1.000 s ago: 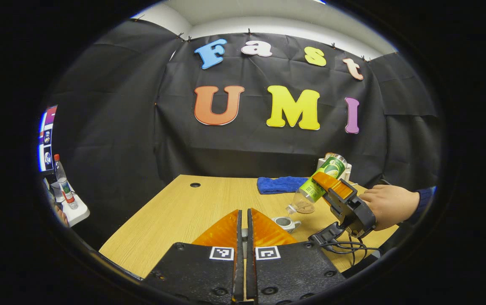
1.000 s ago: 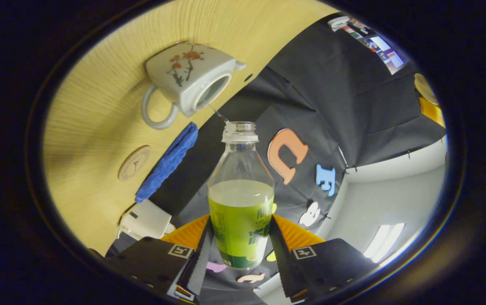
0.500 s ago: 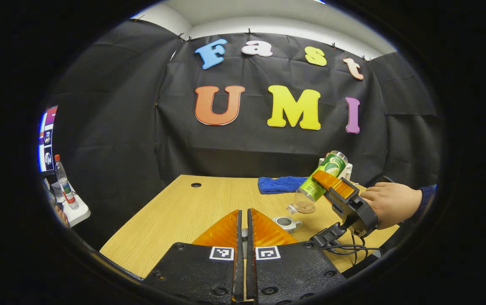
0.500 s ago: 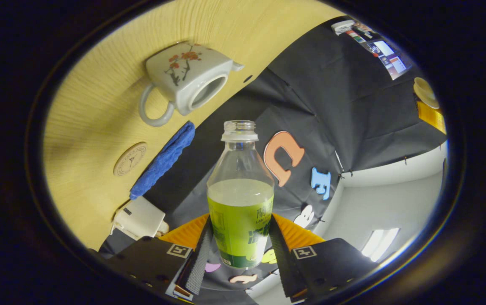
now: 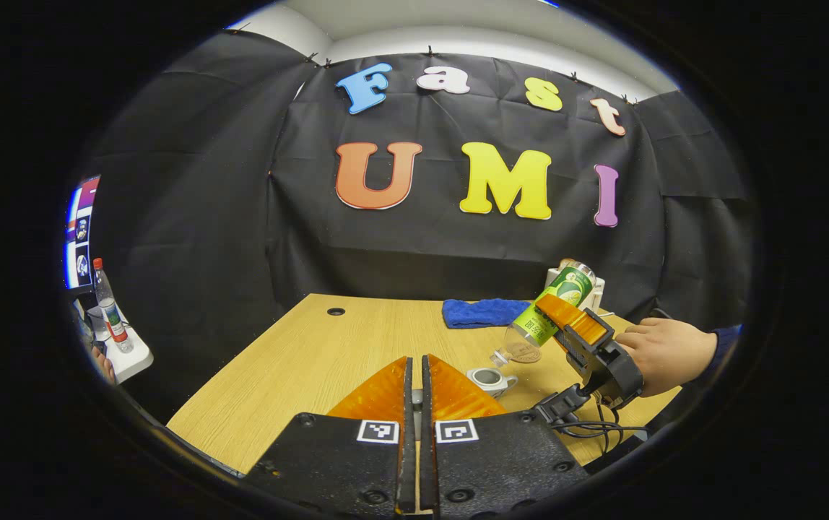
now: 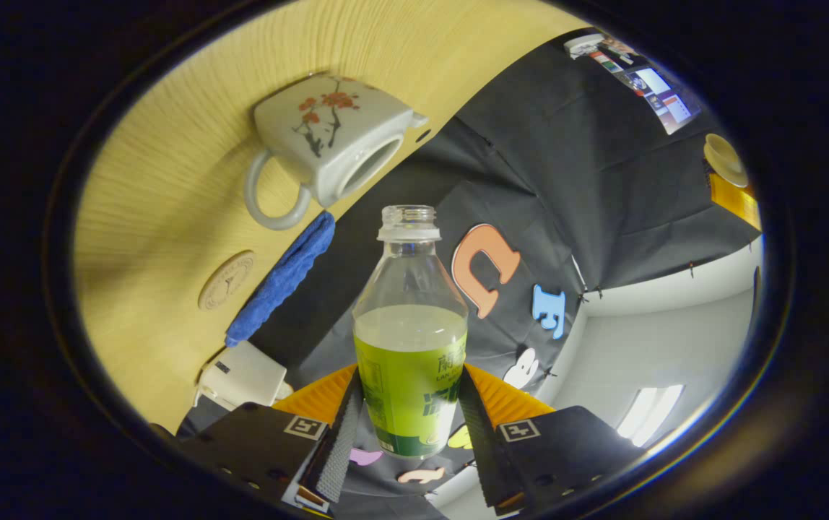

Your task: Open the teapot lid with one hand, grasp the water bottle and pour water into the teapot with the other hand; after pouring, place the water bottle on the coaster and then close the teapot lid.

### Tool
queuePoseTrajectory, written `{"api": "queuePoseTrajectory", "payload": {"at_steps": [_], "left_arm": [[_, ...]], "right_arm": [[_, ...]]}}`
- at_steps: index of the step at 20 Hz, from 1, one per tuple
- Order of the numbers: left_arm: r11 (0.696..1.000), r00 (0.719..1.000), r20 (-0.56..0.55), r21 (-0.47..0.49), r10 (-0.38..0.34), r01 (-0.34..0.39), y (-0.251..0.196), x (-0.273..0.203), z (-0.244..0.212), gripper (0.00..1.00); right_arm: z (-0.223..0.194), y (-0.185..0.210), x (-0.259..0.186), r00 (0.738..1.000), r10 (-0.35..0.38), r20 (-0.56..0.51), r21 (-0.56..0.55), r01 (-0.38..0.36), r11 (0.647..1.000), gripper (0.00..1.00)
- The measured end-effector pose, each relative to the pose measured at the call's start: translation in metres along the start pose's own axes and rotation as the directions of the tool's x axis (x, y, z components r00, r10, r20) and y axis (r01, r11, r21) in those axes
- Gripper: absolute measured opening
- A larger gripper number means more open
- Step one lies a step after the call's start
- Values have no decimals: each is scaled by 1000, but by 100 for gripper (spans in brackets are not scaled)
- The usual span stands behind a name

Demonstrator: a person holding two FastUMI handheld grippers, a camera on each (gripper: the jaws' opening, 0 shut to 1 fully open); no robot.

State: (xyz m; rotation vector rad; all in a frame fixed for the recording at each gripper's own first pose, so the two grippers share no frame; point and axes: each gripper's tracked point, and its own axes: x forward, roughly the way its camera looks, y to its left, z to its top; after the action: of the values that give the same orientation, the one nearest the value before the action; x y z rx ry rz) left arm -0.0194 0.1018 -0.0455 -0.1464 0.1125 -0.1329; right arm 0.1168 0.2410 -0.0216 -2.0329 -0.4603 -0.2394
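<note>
Your right gripper is clamped on the water bottle, one finger pressed to each side of its green label, and the bottle is uncapped, with liquid up to about the top of the label. In the left gripper view that bottle hangs tilted in the air, mouth down toward the teapot, with your right hand behind the gripper. The teapot is white with a flower painted on its side, its top opening uncovered, and it stands on the wooden table. Just beside it lies the round coaster, with nothing on it, and a folded blue cloth sits near the back edge of the table next to a small white box. Your left gripper is raised above the near side of the table, fingers drawn together to a thin slit; a small object seems to sit in that slit, but you cannot tell what it is.
</note>
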Motion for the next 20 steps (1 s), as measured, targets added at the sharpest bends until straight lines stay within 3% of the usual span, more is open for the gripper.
{"api": "queuePoseTrajectory", "payload": {"at_steps": [4,6,10,13,14,15,18,20], "left_arm": [[1000,1000,-12,-11,6,-6,2,6,-5,5],[1000,1000,-29,-15,11,-11,1,10,-10,5],[1000,1000,-31,-9,-1,1,-4,13,-12,5],[1000,1000,-25,0,-5,5,-6,13,-12,5],[1000,1000,-25,3,-4,4,-6,14,-12,5],[1000,1000,-24,5,-3,3,-6,15,-12,5],[1000,1000,-18,2,2,-2,-5,18,-11,5],[1000,1000,-20,-5,1,-1,-6,19,-12,5]], "right_arm": [[-2,31,-3,995,95,-4,193,-92,977,71],[2,50,-10,986,166,13,316,-162,935,75],[-3,57,-12,975,223,14,490,-201,848,74],[-5,68,-13,956,292,37,641,-247,727,75],[-5,68,-13,951,305,44,685,-251,684,68],[-8,67,-13,948,316,45,727,-248,640,75],[-10,72,-20,923,376,89,855,-265,447,75],[-15,68,-24,917,387,98,906,-243,346,71]]}}
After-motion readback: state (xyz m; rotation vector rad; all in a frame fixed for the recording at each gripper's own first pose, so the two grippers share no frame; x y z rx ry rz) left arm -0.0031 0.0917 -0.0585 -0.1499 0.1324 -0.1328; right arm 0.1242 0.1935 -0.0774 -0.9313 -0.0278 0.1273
